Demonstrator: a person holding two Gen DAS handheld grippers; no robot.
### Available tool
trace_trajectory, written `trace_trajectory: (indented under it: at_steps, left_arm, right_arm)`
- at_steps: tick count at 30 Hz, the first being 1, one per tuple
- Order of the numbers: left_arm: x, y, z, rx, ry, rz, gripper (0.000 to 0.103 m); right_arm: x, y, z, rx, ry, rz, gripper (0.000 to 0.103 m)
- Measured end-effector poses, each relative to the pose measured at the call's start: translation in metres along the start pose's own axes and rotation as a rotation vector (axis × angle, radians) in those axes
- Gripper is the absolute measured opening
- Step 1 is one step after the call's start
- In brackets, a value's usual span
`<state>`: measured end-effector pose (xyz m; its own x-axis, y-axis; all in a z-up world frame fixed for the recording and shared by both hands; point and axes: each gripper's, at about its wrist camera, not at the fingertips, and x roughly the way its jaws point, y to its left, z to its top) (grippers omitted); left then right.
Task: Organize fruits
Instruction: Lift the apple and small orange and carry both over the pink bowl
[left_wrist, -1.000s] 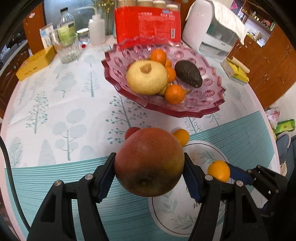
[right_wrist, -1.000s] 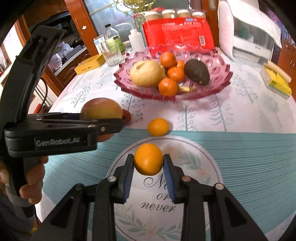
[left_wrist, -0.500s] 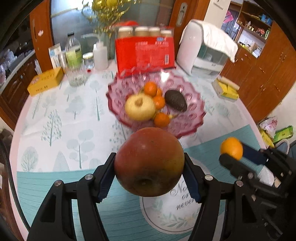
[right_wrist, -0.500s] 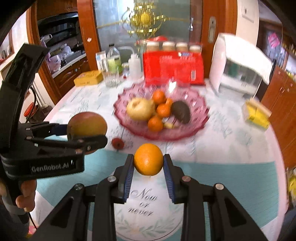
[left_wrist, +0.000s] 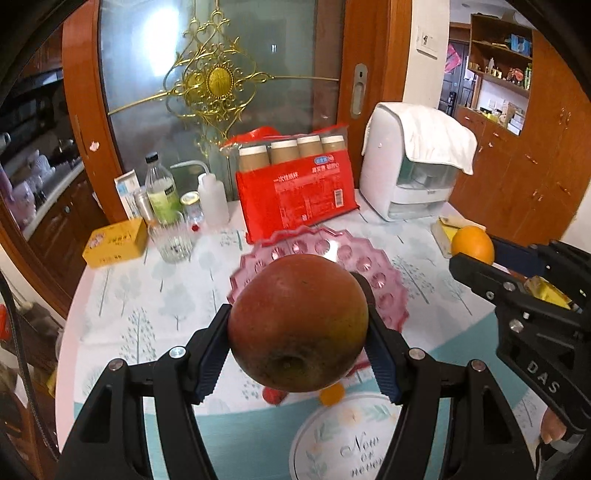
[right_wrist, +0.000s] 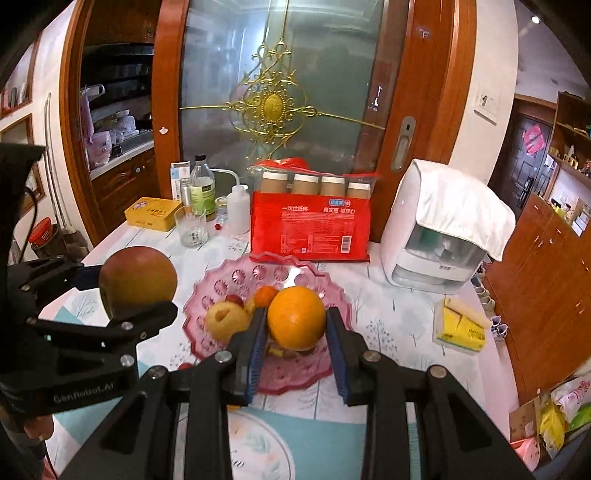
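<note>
The left gripper is clamped on a large red-green apple, held above the table in front of the pink glass bowl, whose contents the apple hides in the left wrist view. To its right the right gripper is clamped on an orange, also above the near side of the bowl. Only the right wrist view shows the fruit inside: a yellow pear-like fruit and a small orange. Only the left view shows a small red fruit and a small orange fruit lying on the tablecloth. Beyond the bowl stand a red pack of paper cups and a white appliance before a wood-framed glass door.
</note>
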<state>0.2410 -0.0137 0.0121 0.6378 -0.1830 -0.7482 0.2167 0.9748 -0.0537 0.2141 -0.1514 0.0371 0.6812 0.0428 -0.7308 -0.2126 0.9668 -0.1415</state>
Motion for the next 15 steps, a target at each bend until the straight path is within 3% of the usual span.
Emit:
trace_trajectory:
  at_steps: [6,15]
  left_arm:
    - [0.045,-0.001,0.007,-0.005,0.048,0.038,0.066]
    - [0.119,0.025,0.011,-0.045,0.124,0.1,0.066]
  right_arm:
    - [0.06,-0.021,0.001,0.053,0.1,0.044,0.032]
    - [0.154,-0.028,-0.036,0.102,0.29,0.118,0.032]
